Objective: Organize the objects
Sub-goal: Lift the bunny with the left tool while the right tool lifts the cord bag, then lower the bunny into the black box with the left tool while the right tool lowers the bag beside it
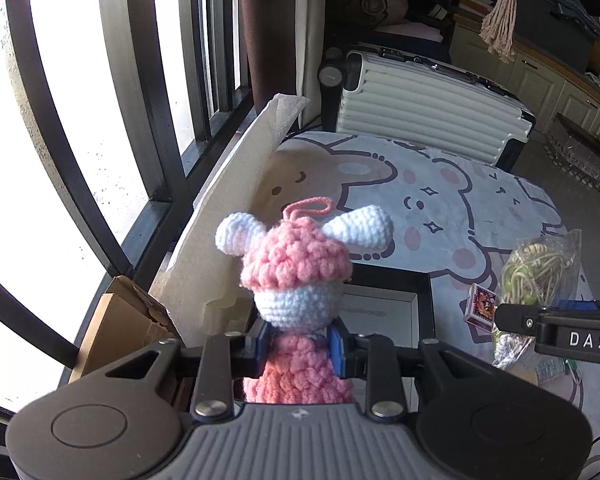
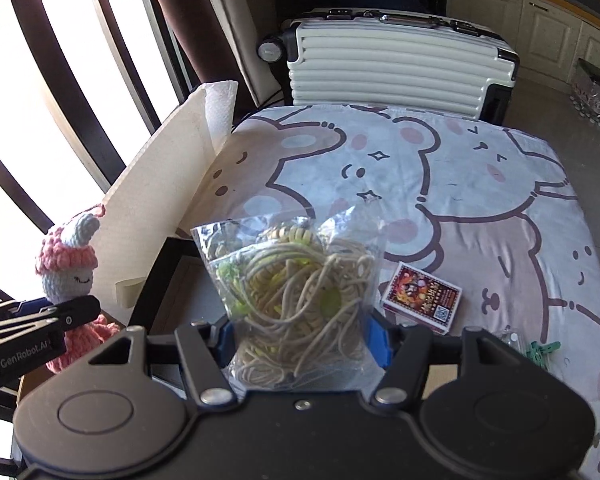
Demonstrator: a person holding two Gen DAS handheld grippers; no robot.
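The desk (image 2: 500, 200) is covered by a cloth printed with cartoon bears and rabbits; its far edge meets a white ribbed suitcase (image 2: 384, 72) that stands on the floor behind it. A cream foam sheet (image 2: 156, 184) leans along the desk's left edge, between the cloth and the barred window (image 1: 80, 120). A brown cardboard box (image 1: 116, 320) sits low at the left, below the window and beside the foam sheet. A dark-framed tray (image 1: 392, 300) lies on the near part of the desk, under both grippers.

The left gripper (image 1: 300, 346) holds a crocheted doll (image 1: 296, 264), pink and white, upright. Its jaws are closed narrow on the doll's pink body, just below the white head; the head, pink cap, white ears and hanging loop stand clear above them. The doll is raised over the left side of the tray, near the foam sheet.

The right gripper (image 2: 300, 340) holds a clear bag of cords (image 2: 296, 300). Its jaws are set fairly wide and press the bag's lower part from both sides; the bag's top stands free above them, over the tray's right side.

A small printed card box (image 2: 422, 300) lies flat on the cloth, just right of the bag. A green clip (image 2: 542, 352) lies on the cloth further right, near the right gripper's body.
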